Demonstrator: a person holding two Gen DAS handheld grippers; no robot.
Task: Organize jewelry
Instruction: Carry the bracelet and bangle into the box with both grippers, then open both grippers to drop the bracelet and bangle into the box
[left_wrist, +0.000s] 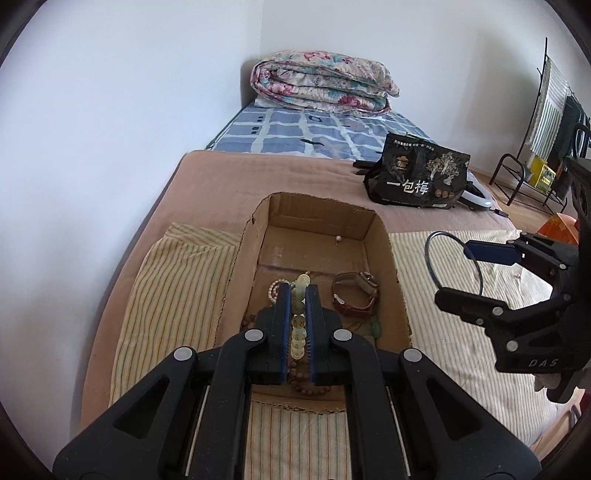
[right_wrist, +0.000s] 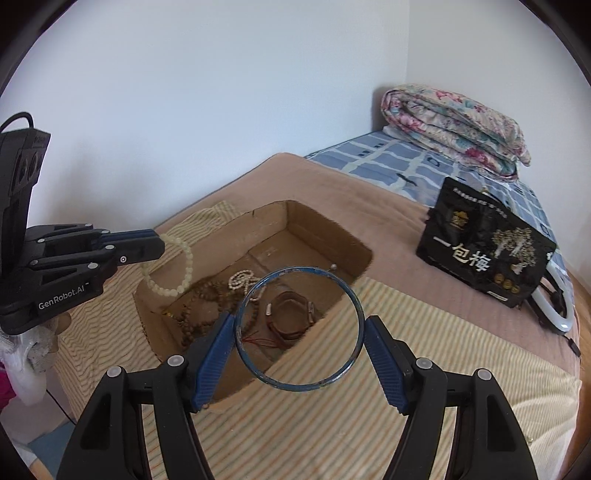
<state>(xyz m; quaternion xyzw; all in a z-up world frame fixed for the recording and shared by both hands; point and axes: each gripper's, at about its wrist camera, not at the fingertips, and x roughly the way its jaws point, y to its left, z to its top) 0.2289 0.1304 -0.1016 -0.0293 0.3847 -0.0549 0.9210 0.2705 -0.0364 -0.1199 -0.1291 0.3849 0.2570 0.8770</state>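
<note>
A shallow cardboard box (left_wrist: 397, 266) (right_wrist: 258, 218) lies on the bed. Inside are a brown leather watch (left_wrist: 356, 297) (right_wrist: 290, 314), a pearl bracelet (left_wrist: 273, 290) (right_wrist: 242, 278), dark wooden prayer beads (right_wrist: 207, 295) and one loose pearl (left_wrist: 337, 239). My left gripper (left_wrist: 298, 291) (right_wrist: 162, 245) is shut on a pale green bead bracelet (left_wrist: 298, 325) (right_wrist: 173, 273), held above the box's near end. My right gripper (right_wrist: 299, 332) (left_wrist: 458, 269) is shut on a thin blue metal bangle (right_wrist: 300, 328) (left_wrist: 452, 258), held over the box's right rim.
The box rests on a striped cloth (left_wrist: 177, 288) (right_wrist: 406, 332) over a tan blanket (left_wrist: 258, 173). A black snack bag (left_wrist: 417, 173) (right_wrist: 484, 254) and a white ring-shaped object (right_wrist: 561, 295) lie to the right. A folded floral quilt (left_wrist: 321, 81) sits at the far end. A black rack (left_wrist: 535, 170) stands far right.
</note>
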